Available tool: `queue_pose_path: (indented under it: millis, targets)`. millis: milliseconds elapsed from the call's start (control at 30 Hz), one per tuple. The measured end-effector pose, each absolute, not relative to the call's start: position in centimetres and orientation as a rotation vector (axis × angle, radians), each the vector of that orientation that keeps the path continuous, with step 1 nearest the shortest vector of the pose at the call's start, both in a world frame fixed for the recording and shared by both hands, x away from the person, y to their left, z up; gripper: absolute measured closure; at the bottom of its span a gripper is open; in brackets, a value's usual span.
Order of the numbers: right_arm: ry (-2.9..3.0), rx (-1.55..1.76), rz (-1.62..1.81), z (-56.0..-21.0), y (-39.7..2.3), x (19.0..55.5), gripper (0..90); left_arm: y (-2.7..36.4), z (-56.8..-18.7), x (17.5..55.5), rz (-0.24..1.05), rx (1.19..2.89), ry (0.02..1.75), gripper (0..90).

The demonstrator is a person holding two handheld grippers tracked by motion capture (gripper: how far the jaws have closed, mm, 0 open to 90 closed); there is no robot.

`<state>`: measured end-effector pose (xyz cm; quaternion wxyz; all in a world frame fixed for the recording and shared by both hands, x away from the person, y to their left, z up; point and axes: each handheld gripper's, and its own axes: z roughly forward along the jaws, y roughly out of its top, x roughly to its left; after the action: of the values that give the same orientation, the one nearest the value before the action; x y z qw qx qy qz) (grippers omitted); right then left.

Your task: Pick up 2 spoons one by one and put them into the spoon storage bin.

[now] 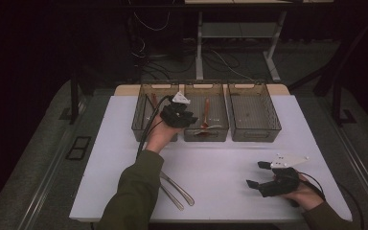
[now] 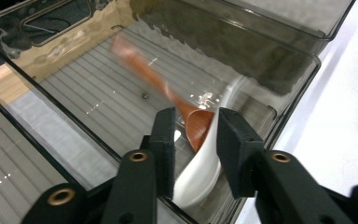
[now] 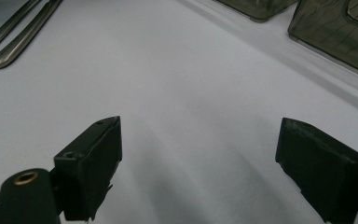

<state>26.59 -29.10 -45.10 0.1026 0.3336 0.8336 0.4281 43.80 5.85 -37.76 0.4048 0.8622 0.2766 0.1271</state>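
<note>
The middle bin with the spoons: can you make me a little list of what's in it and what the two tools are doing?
middle bin: smoky see-through, between two others
inside it: wooden spoon, white spoon
left tool: over the middle bin, white spoon between its jaws, pads not clearly pressing it
right tool: open, nothing in it, low over the white table
also on table: metal cutlery near the front edge

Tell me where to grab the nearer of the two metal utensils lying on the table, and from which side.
Take the nearer metal utensil by the middle of its slim handle, coming straight down from above. It lies flat on the white table, close beside the second utensil, so the jaws should probably straddle the handle across its width, narrow enough to miss its neighbour.
</note>
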Motion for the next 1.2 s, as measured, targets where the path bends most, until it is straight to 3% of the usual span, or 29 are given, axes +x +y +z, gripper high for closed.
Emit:
queue_pose_path:
  millis: [533,1200]
  targets:
    - [2.46,0.985,1.263,-45.1,-29.1,26.6,14.3,5.9,-36.7,42.5,0.252,2.107,0.678,45.8]
    - [2.463,0.986,1.26,-45.1,-29.1,26.6,14.3,8.3,-37.0,37.8,0.238,2.039,0.66,34.2]
